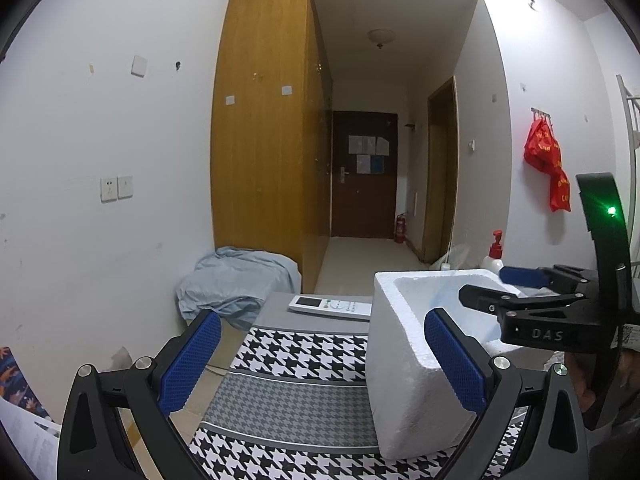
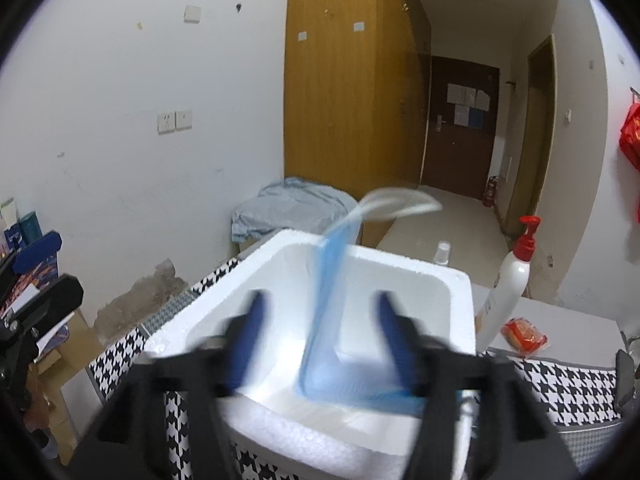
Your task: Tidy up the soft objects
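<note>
White walls and a long hallway back a houndstooth-covered surface – black, white and grey. On it sits one white foam box, and one blue face mask, blurred, stands in its hollow, white loops at 12 o'clock above the rim. It lies between the fingers of the right hand-held gripper, whose jaws stand wide and do not grip it. At 3 o'clock of the box: one white pump bottle with a red top, one red packet. One white remote lies at 9 o'clock. The left hand-held gripper gapes open, empty. "DAS" shows on the right one.
</note>
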{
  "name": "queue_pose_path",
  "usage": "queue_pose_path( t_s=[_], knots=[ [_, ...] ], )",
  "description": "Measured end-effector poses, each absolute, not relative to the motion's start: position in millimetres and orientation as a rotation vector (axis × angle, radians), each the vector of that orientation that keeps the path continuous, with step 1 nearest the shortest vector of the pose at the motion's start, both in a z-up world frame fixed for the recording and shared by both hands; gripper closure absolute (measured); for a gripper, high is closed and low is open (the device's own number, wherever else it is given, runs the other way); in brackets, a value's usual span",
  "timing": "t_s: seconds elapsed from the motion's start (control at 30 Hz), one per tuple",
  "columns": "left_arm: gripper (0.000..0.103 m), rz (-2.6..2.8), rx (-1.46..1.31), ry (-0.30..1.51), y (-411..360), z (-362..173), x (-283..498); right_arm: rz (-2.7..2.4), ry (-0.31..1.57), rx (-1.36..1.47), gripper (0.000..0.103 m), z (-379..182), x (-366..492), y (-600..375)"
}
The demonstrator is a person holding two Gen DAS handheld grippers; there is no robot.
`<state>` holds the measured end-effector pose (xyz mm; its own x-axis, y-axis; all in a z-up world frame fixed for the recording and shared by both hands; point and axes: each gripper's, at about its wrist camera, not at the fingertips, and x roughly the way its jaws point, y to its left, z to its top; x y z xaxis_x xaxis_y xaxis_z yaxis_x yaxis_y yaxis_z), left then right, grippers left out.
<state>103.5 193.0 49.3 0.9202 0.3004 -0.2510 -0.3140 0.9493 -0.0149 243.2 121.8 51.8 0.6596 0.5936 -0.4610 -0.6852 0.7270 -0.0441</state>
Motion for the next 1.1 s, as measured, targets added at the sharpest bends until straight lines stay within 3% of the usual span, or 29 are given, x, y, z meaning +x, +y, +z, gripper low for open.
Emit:
queue_pose_path(
  t_s=[0.23,1.1],
  knots=[
    [0.001,0.314,-0.052,0.244,192,51,100,0.73,0.432,-0.225,0.016,53,240,119],
    [0.001,0.225,-0.046,0.236,155,64,111,0.668,0.347,-0.156,0.014,77,215,53]
  ],
)
